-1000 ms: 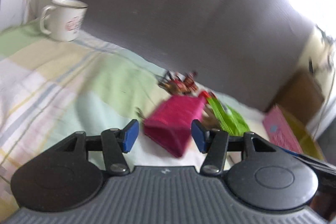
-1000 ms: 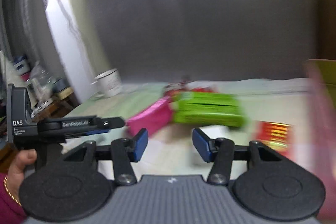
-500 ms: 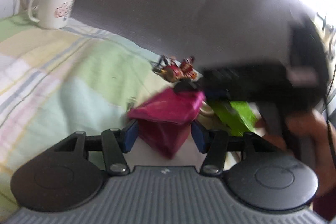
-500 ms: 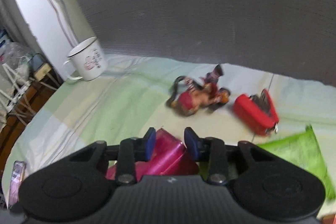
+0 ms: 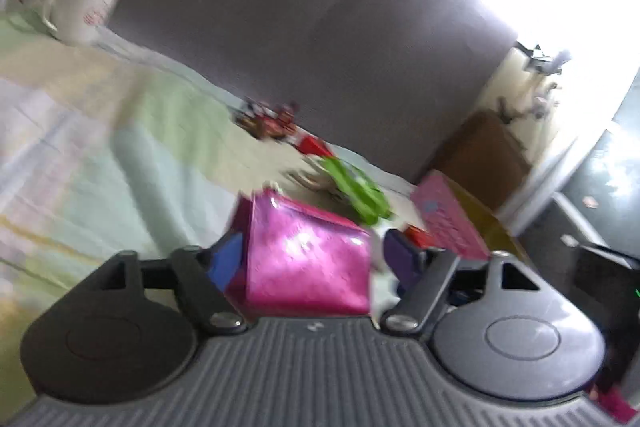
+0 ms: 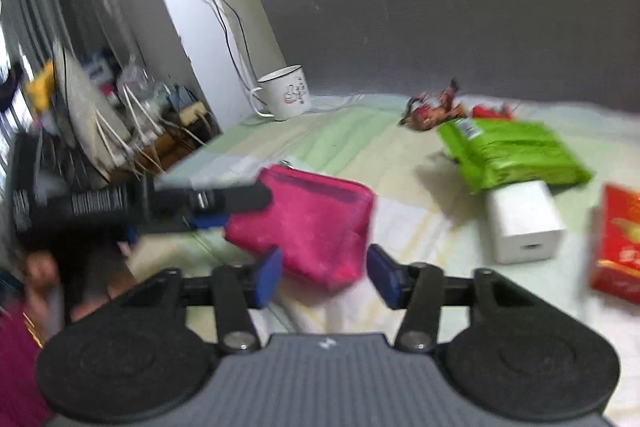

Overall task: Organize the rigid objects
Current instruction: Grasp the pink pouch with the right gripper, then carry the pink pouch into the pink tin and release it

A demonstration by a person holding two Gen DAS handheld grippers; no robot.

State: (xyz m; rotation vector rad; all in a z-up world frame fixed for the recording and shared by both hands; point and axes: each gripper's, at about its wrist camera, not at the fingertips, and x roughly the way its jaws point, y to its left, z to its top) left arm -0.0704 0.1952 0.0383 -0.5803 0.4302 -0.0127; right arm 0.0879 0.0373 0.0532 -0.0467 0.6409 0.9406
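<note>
Both grippers have just been opening around the shiny magenta zip pouch [image 6: 308, 223]: left gripper [image 5: 308, 259] and right gripper [image 6: 324, 275] straddle it loosely, neither pressing. Apparently mid-handover; next, one must close firmly, the green packet [image 6: 512, 155] at two o'clock.

Both fisheye views are motion-blurred and bowed at the edges. Daylight blows out the left view's upper right corner and glares on the shiny magenta fabric pouch [image 5: 306, 267]. The right view is dimmer, evenly lit, with soft shadows.
</note>
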